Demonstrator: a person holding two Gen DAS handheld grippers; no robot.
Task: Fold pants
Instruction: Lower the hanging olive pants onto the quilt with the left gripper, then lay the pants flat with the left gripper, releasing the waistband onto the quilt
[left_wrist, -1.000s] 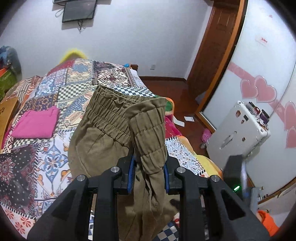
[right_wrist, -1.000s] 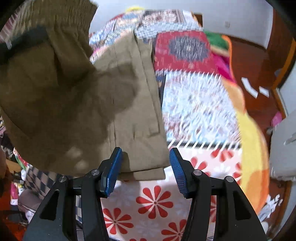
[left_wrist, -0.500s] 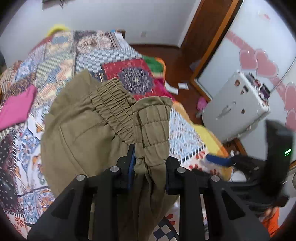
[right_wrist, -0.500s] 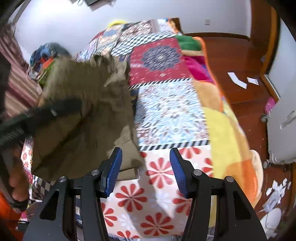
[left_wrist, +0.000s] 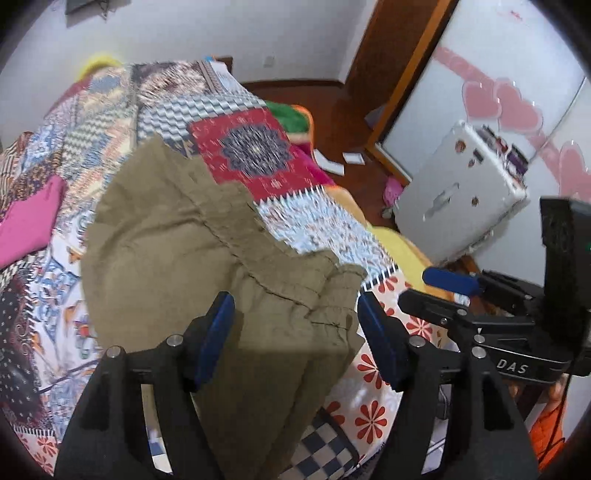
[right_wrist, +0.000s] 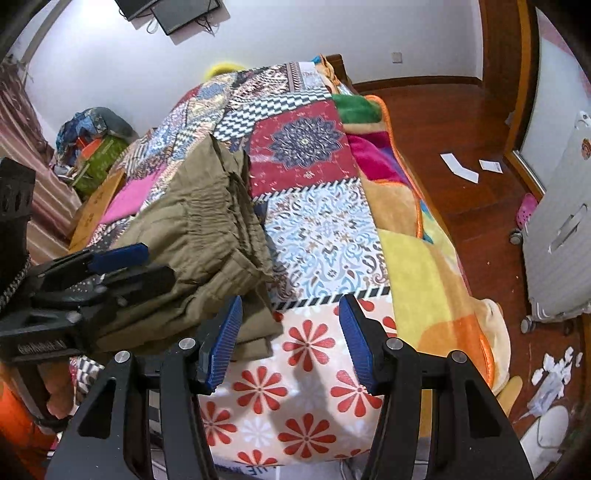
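Olive pants (left_wrist: 166, 258) lie folded in a heap on the patchwork bedspread (left_wrist: 251, 147), elastic waistband toward me. My left gripper (left_wrist: 297, 332) hovers over the waistband corner; its jaws are opening, the cloth lies between the blue pads without being pressed. In the right wrist view the pants (right_wrist: 199, 229) sit at centre left with the left gripper (right_wrist: 110, 266) over them. My right gripper (right_wrist: 290, 332) is open above the red-flower patch, just right of the pants' near edge, with nothing between its fingers. It also shows at the right in the left wrist view as the right gripper (left_wrist: 443, 291).
A folded pink garment (left_wrist: 26, 221) lies on the bed at the far left. A white suitcase (left_wrist: 461, 199) stands on the wooden floor to the right of the bed, with paper scraps (right_wrist: 458, 166) nearby. Bags and boxes (right_wrist: 92, 147) pile up beyond the bed's left side.
The left jaws, which were pinched on the waistband, have spread and let it go; the pants have settled onto the bed. The right gripper has drawn away to the right of the pants.
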